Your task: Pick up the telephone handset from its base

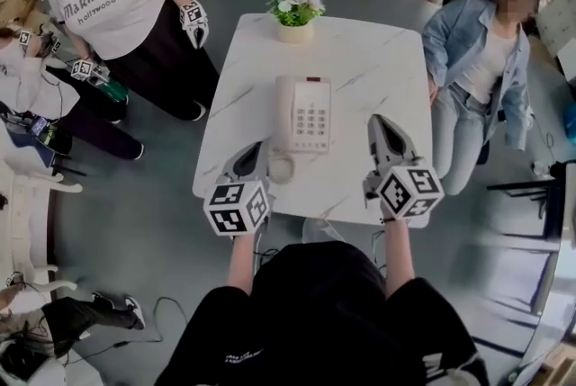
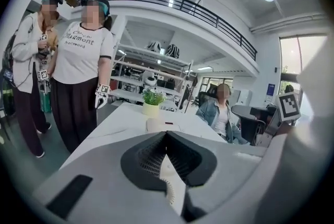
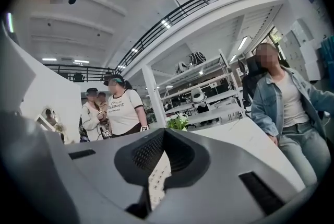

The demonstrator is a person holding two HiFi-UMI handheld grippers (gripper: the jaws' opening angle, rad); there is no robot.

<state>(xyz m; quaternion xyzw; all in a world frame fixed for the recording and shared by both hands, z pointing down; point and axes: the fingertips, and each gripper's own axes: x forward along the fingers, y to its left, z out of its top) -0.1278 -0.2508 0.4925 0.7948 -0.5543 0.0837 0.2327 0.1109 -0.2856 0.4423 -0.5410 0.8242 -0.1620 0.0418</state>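
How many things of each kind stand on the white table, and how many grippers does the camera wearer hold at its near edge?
Telephone: 1
Potted plant: 1
Gripper: 2 (left gripper, right gripper)
Total: 4

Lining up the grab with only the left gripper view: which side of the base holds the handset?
Observer: The head view shows the handset seated along the left side of the telephone base.
Operator: Where is the right claw?
Observer: The right claw hovers above the table, right of the base and apart from it.
Operator: Open or shut?
Observer: Shut, with nothing held, going by the right gripper view.
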